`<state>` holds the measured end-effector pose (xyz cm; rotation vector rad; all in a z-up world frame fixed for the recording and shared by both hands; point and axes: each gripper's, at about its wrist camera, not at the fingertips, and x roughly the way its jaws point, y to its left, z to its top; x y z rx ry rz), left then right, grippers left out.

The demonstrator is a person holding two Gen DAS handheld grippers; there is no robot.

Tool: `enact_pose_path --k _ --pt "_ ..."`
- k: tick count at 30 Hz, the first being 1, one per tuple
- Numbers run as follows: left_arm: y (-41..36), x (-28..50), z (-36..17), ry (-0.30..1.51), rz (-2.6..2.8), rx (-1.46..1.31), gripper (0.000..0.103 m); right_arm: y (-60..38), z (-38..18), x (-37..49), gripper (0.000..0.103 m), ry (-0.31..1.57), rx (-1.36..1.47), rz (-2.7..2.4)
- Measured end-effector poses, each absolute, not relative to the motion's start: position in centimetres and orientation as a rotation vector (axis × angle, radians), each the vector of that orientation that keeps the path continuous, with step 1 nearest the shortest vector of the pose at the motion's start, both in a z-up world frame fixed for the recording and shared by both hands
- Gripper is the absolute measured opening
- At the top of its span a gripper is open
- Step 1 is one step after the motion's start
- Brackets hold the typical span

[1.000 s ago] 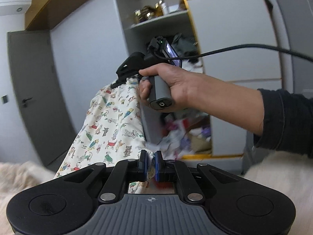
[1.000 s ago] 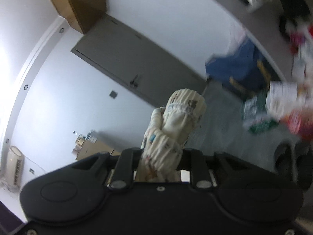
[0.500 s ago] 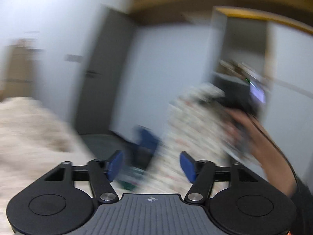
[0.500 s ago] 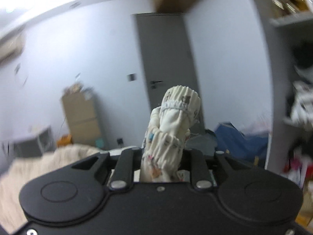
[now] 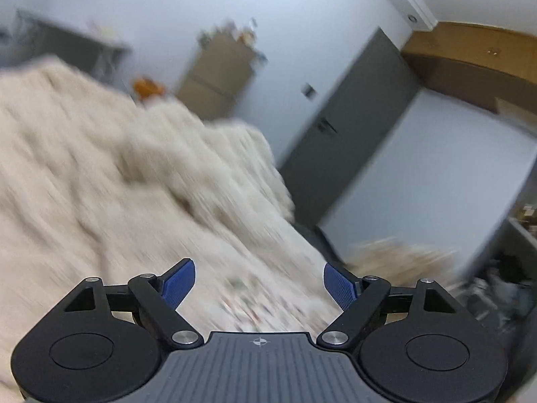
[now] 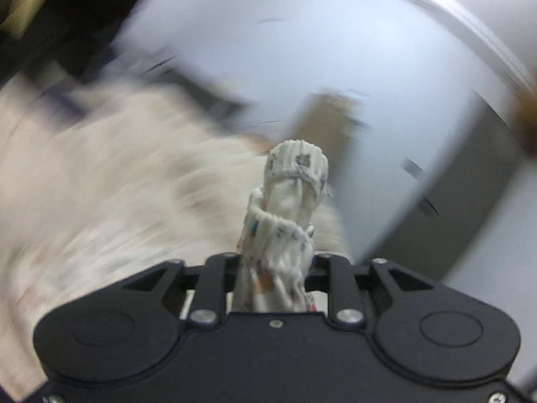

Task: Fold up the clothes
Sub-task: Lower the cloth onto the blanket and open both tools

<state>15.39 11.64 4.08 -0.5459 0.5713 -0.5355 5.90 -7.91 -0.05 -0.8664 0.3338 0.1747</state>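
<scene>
Both views are motion-blurred. My left gripper has nothing between its blue pads, jaws opening wide. Right gripper jaws are opening too, with the bunched printed garment standing up between them; pads hidden, so I can't tell if they press.

Risk: the bunch slips out mid-swing and lands crumpled on the fluffy blanket.

Count: two grippers, one garment, one blanket, one door.
</scene>
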Motion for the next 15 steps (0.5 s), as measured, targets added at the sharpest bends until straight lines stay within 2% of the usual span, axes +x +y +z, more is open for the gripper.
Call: enact_pose_path --k 1,3,5,6,7,8,9,15 --pt "11.3 15.7 3.5 0.599 -0.570 -0.562 0.079 -6.3 -2.8 5.2 0.041 0.347 -0.961 0.215" --pt "10.6 15.9 2.9 0.614 -0.588 -0.563 0.079 -4.5 -6.8 3.7 0.039 0.344 -1.091 0.254" --pt "10.2 16.3 2.6 0.623 -0.599 -0.569 0.079 -5.2 -6.4 2.8 0.054 0.292 -1.076 0.228" --pt "10.1 16.7 2.6 0.623 -0.600 -0.575 0.079 -5.7 -5.9 2.6 0.054 0.296 -1.051 0.237" --pt "10.1 16.8 2.6 0.621 -0.597 -0.582 0.079 -6.2 -5.4 2.5 0.049 0.300 -1.026 0.246" --pt "10.2 16.9 2.6 0.618 -0.593 -0.589 0.079 -6.7 -4.8 2.4 0.027 0.304 -1.000 0.255" --pt "10.2 17.1 2.6 0.615 -0.590 -0.591 0.079 -6.9 -4.5 2.4 0.014 0.300 -0.982 0.255" --pt "11.1 16.8 2.9 0.582 -0.552 -0.599 0.079 -8.6 -1.6 3.5 0.009 0.218 -0.851 0.140"
